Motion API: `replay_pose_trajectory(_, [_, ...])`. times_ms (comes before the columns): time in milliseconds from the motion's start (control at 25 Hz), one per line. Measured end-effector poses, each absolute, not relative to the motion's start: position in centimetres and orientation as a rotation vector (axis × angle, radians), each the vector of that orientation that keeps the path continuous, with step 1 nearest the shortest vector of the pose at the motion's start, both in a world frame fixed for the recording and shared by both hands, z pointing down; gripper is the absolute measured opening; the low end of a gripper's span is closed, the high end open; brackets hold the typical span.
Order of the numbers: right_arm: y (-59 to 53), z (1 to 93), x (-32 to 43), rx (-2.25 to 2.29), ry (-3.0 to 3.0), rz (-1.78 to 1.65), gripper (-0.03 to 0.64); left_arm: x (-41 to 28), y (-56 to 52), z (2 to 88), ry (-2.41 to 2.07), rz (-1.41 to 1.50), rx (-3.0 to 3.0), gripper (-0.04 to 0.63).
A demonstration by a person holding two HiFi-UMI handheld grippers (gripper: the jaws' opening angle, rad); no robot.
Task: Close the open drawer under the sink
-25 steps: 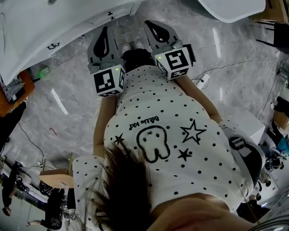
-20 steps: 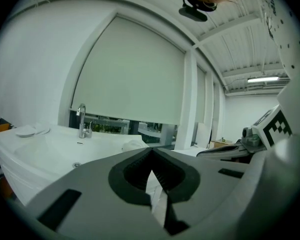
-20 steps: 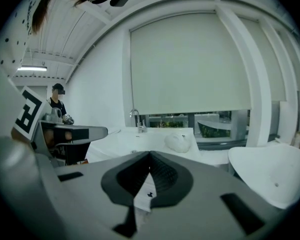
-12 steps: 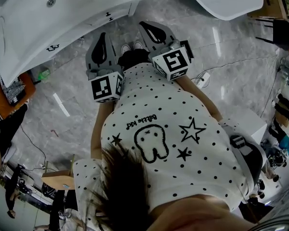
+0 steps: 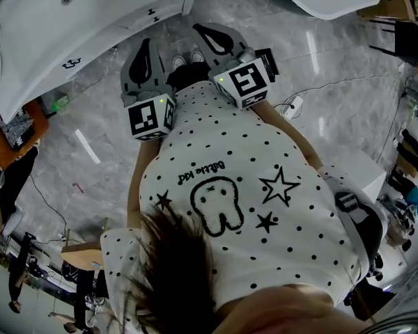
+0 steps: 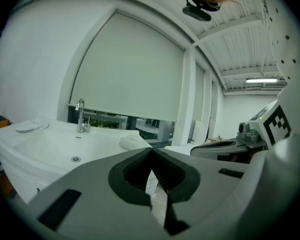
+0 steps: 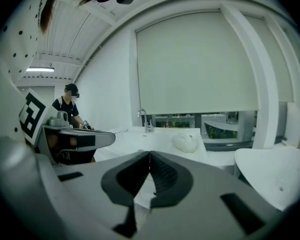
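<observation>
Your left gripper (image 5: 147, 44) and right gripper (image 5: 200, 30) stay closed on nothing, barely shifted in the last second, with the sink (image 5: 49, 33) and its drawer front (image 5: 104, 44) ahead-left of the tips, untouched, so closing hasn't started.

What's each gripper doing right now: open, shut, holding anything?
Left gripper: shut, holding nothing.
Right gripper: shut, holding nothing.

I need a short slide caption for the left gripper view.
Left gripper, shut and empty, facing a white sink with its faucet.
</observation>
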State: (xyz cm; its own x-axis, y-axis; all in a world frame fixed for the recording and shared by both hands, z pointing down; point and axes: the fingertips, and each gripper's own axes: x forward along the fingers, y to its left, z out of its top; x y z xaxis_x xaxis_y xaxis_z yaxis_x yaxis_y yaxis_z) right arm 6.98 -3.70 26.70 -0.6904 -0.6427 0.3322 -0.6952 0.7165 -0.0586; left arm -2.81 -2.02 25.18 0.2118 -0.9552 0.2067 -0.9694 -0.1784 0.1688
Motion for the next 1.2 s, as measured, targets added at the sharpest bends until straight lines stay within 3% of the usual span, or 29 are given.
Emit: replay_pose_trajectory(1200, [-4.8, 26.7, 6.4, 1.03, -2.637, 0.283, 0.015, -3.2, -3.0, 25.7, -1.78, 0.089, 2.187, 0.005])
